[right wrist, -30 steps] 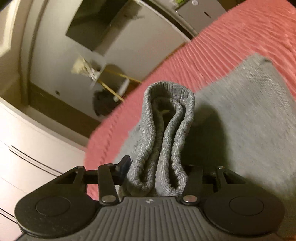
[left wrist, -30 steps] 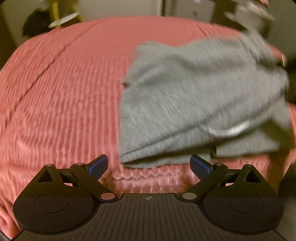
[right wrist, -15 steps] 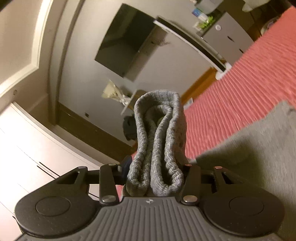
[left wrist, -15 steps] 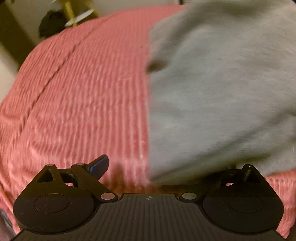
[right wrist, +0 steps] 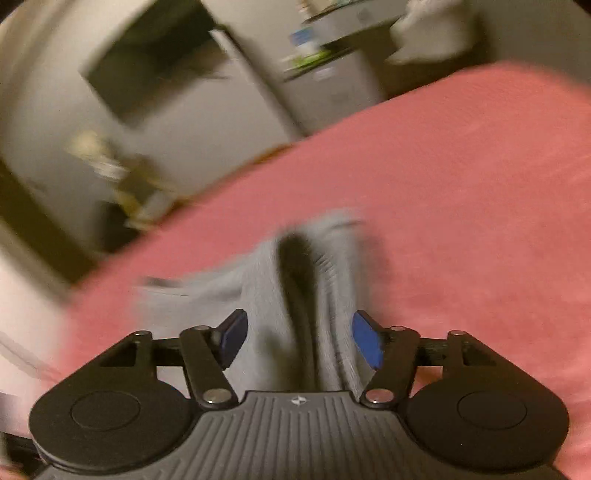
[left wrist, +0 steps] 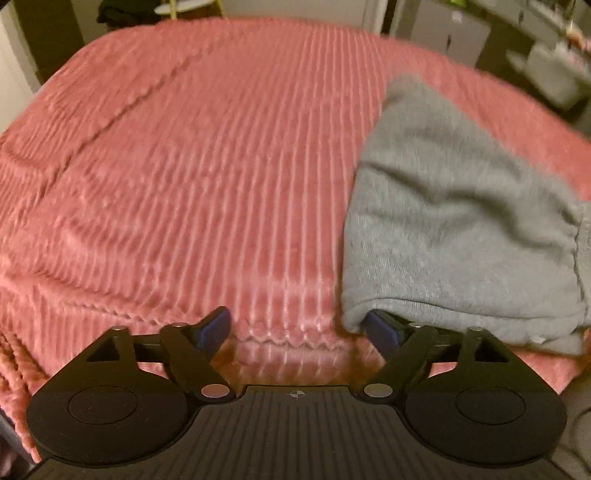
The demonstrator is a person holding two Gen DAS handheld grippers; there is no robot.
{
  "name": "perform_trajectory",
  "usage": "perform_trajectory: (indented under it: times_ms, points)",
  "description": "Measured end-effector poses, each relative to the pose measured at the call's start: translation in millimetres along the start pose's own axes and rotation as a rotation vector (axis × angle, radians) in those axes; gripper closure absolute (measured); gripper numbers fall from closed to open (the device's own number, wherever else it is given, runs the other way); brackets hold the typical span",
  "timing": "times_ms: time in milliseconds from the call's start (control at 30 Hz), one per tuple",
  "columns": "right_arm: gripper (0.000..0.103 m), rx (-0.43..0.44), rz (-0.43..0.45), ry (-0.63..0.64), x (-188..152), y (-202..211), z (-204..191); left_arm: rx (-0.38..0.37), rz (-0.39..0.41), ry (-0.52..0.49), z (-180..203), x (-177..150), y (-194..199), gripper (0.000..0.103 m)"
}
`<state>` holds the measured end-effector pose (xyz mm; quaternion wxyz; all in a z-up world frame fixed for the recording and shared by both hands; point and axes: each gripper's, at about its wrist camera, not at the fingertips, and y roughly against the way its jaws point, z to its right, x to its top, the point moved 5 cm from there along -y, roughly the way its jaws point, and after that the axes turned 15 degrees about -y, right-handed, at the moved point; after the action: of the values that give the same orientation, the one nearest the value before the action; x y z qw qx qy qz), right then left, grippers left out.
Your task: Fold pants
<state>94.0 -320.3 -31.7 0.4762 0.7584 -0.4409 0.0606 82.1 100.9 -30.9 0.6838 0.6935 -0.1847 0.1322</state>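
Observation:
The grey pants [left wrist: 454, 225] lie folded on the pink ribbed bedspread [left wrist: 207, 177], at the right of the left wrist view. My left gripper [left wrist: 299, 328] is open at the bed's near edge; its right fingertip [left wrist: 380, 328] sits just under the pants' near left corner. In the blurred right wrist view my right gripper [right wrist: 299, 341] is open, and the grey pants [right wrist: 325, 280] lie on the bedspread [right wrist: 461, 206] between and beyond its fingers, no longer gripped.
The bed fills most of both views. Beyond it stand a wall with a dark TV [right wrist: 147, 74], a grey cabinet [right wrist: 332, 85] and a yellow-legged stand [left wrist: 184, 7]. More furniture [left wrist: 546, 70] stands past the bed's far right.
My right gripper has opened and let go of the bunched pants, which now lie on the bed. The pants have dropped to the right of my open left gripper.

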Motion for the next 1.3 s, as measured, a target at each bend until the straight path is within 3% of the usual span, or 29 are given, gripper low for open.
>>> perform_trajectory:
  times_ms: [33, 100, 167, 233, 400, 433, 500, 533, 600, 700, 767, 833, 867, 933, 1000, 1033, 1133, 1167, 1200, 1233, 1267, 1300]
  points:
    - [0.037, -0.034, 0.025, 0.023, -1.0, 2.5, 4.7, 0.007, 0.037, 0.023, -4.2, 4.5, 6.7, 0.011]
    - [0.036, -0.010, 0.024, 0.011, -5.9, 4.5, 6.7, 0.026, 0.103, 0.033, -12.3, 16.9, 9.3, 0.010]
    - [0.036, 0.033, 0.027, 0.012, -11.1, 2.9, -2.8, 0.065, 0.102, 0.031, -17.9, 35.6, -1.5, 0.009]
    - [0.039, 0.016, 0.077, 0.103, -16.2, -0.5, -20.1, 0.050, 0.099, 0.009, -10.5, 43.9, -13.5, 0.009]
    - [0.077, 0.023, 0.199, 0.322, -27.2, 5.6, -63.5, 0.068, -0.030, -0.139, 29.1, 32.5, -61.5, 0.009]
    - [0.085, 0.043, 0.193, 0.349, -29.5, 3.9, -70.7, 0.066, -0.045, -0.152, 34.8, 31.7, -65.1, 0.009]
    - [0.090, 0.068, 0.131, 0.390, -36.5, -11.7, -76.2, 0.014, -0.027, -0.146, 39.0, 33.3, -62.0, 0.009]
    - [0.094, 0.035, 0.099, 0.414, -39.6, -25.5, -76.5, -0.023, -0.027, -0.141, 38.6, 36.6, -63.3, 0.010]
    - [0.103, -0.114, 0.071, 0.465, -43.4, -43.9, -61.3, -0.006, 0.011, -0.102, 26.2, 48.0, -57.9, 0.012]
    - [0.103, -0.045, 0.053, 0.300, -27.8, -38.0, -46.5, 0.094, 0.118, -0.093, 3.2, 78.1, -46.1, 0.009]
    - [0.103, -0.055, 0.069, 0.292, -27.0, -31.8, -47.6, 0.083, 0.152, -0.139, 3.4, 99.0, -47.8, 0.007]
    - [0.093, -0.069, 0.113, 0.289, -29.3, -22.4, -44.3, 0.007, 0.143, -0.262, 19.2, 119.3, -64.6, 0.006]
    - [0.089, -0.052, 0.110, 0.268, -29.4, -19.2, -41.5, 0.004, 0.125, -0.306, 27.3, 126.1, -75.0, 0.006]
    - [0.064, -0.014, 0.081, 0.245, -31.7, -21.2, -35.2, 0.022, 0.114, -0.408, 49.0, 139.7, -96.4, 0.006]
    - [0.055, -0.003, 0.076, 0.250, -33.6, -22.3, -34.4, 0.034, 0.151, -0.487, 67.6, 155.4, -111.3, 0.012]
    - [0.041, -0.015, 0.079, 0.247, -36.4, -25.1, -33.4, 0.063, 0.168, -0.506, 76.7, 164.7, -117.7, 0.013]
    - [0.031, -0.044, 0.034, 0.149, -31.1, -39.3, -19.2, 0.173, 0.272, -0.493, 86.0, 189.0, -128.9, 0.013]
    - [0.031, -0.033, 0.023, 0.120, -29.3, -39.4, -14.8, 0.278, 0.322, -0.489, 86.0, 196.8, -127.5, 0.014]
    - [0.029, -0.023, 0.013, 0.097, -27.0, -40.6, -11.8, 0.390, 0.348, -0.463, 83.8, 205.1, -123.8, 0.041]
    - [0.028, -0.021, 0.010, 0.085, -25.3, -40.6, -10.0, 0.450, 0.340, -0.433, 78.7, 211.1, -120.7, 0.055]
    - [0.027, -0.025, 0.012, 0.084, -26.5, -41.2, -9.3, 0.425, 0.312, -0.403, 74.3, 215.6, -117.2, 0.050]
    - [0.026, -0.025, 0.010, 0.085, -27.8, -42.1, -8.5, 0.289, 0.289, -0.402, 74.8, 215.6, -112.8, 0.034]
